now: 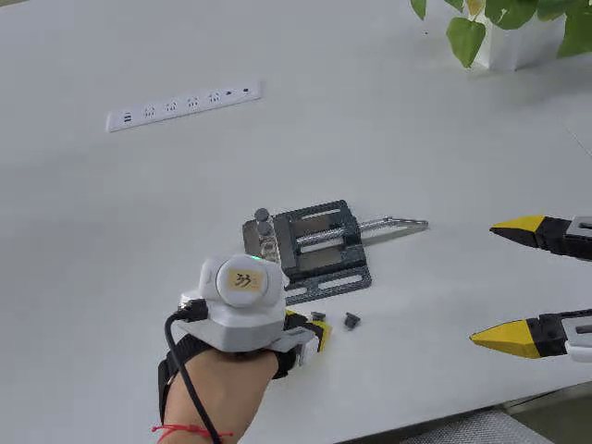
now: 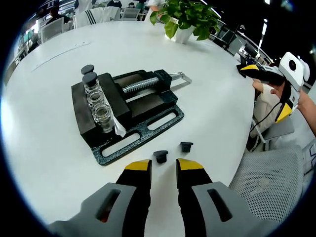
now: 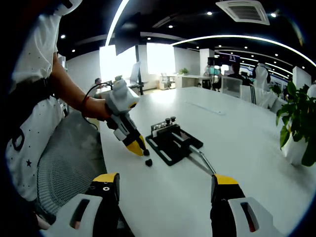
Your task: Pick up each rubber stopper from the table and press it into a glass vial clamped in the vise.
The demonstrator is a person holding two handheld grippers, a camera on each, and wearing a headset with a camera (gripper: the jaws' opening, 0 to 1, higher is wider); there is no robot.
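Left gripper [image 2: 163, 167], low centre of its own view, has jaws slightly parted just behind one rubber stopper [image 2: 160, 156]; second stopper [image 2: 186, 146] lies just right; right gripper [image 1: 481, 283] gapes wide (head view's right edge); vise [image 2: 148, 106], mid-frame, clamps vials [image 2: 101, 112].

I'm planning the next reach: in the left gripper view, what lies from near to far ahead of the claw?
First the left claw → nearer rubber stopper → second rubber stopper → vise → potted plant.
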